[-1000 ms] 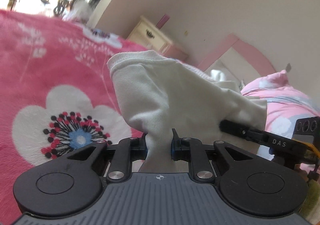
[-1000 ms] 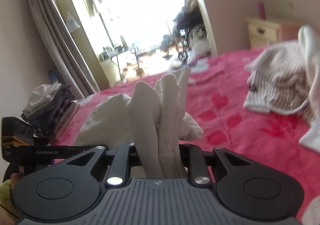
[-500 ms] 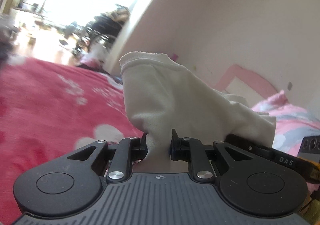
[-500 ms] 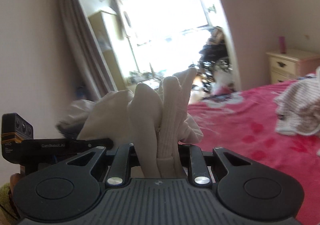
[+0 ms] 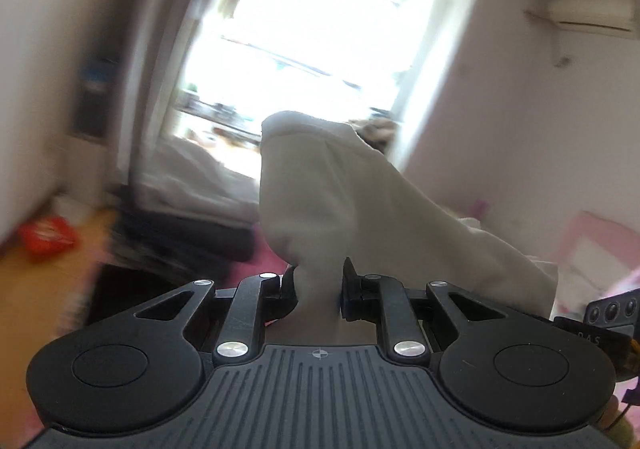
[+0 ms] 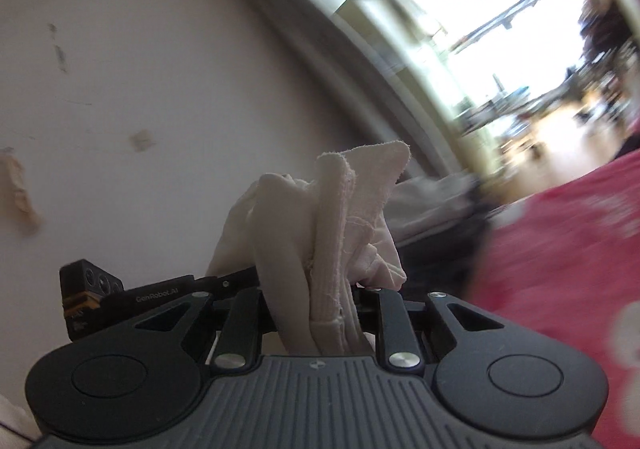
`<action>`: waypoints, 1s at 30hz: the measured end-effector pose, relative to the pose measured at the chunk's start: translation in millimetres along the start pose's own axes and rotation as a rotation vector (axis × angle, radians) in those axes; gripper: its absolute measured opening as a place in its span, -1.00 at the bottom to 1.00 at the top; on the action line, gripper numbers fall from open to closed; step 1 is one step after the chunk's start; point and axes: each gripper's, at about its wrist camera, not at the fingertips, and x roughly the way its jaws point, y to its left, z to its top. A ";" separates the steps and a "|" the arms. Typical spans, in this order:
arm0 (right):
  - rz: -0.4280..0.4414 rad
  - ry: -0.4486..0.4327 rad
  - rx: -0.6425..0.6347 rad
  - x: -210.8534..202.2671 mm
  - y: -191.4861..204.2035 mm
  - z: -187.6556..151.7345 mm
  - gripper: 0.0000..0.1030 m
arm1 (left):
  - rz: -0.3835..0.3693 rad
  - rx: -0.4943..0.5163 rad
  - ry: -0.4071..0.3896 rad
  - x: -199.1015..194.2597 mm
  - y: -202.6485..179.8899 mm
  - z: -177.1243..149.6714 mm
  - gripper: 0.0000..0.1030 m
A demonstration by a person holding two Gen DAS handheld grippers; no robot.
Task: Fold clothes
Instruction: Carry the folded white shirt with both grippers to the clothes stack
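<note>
Plainly, both grippers are clamped on one off-white garment (image 5: 344,209), which is up in the air between them, off the bed. From the left wrist, the left gripper (image 5: 318,289) pinches a smooth fold of the cloth between its black fingers (image 5: 352,289); the fabric rises from the jaws to a rounded, hemmed edge and then slopes down to the right, toward the right gripper (image 5: 600,325), whose camera end shows at the right edge. Behind the cloth are a bright window (image 5: 320,29), a wall unit (image 5: 588,11) high on the right and a blurred red object (image 5: 46,235) low on the left. From the right wrist, the right gripper (image 6: 316,313) is closed on a thick bunch of the same garment (image 6: 340,217), several ribbed and seamed layers standing upright out of the jaws. The left gripper (image 6: 96,295) shows at the left, just beside the cloth. A red blanket (image 6: 560,269) fills the lower right, blurred, with a pale wall (image 6: 140,69) to the left.
</note>
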 end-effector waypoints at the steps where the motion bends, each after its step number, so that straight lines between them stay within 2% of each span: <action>1: 0.022 0.017 0.014 15.8 -0.1 -0.6 -0.57 | 0.031 -0.006 -0.002 -1.8 8.6 2.9 -0.69; 6: 0.090 0.085 0.113 78.5 -8.1 -13.2 -0.57 | 0.135 -0.049 0.015 6.5 50.8 11.0 -0.69; 13: 0.090 0.127 0.262 124.9 -39.6 -36.9 -0.57 | 0.173 -0.095 0.105 40.2 98.6 12.7 -0.69; 19: 0.018 0.168 0.320 152.7 -68.8 -55.3 -0.57 | 0.172 -0.140 0.192 76.2 132.4 4.4 -0.69; 25: -0.041 0.194 0.349 177.4 -102.0 -56.8 -0.58 | 0.149 -0.171 0.259 115.1 160.5 3.2 -0.69; 30: -0.107 0.223 0.368 201.3 -136.5 -64.1 -0.57 | 0.157 -0.217 0.345 149.3 191.5 -11.9 -0.62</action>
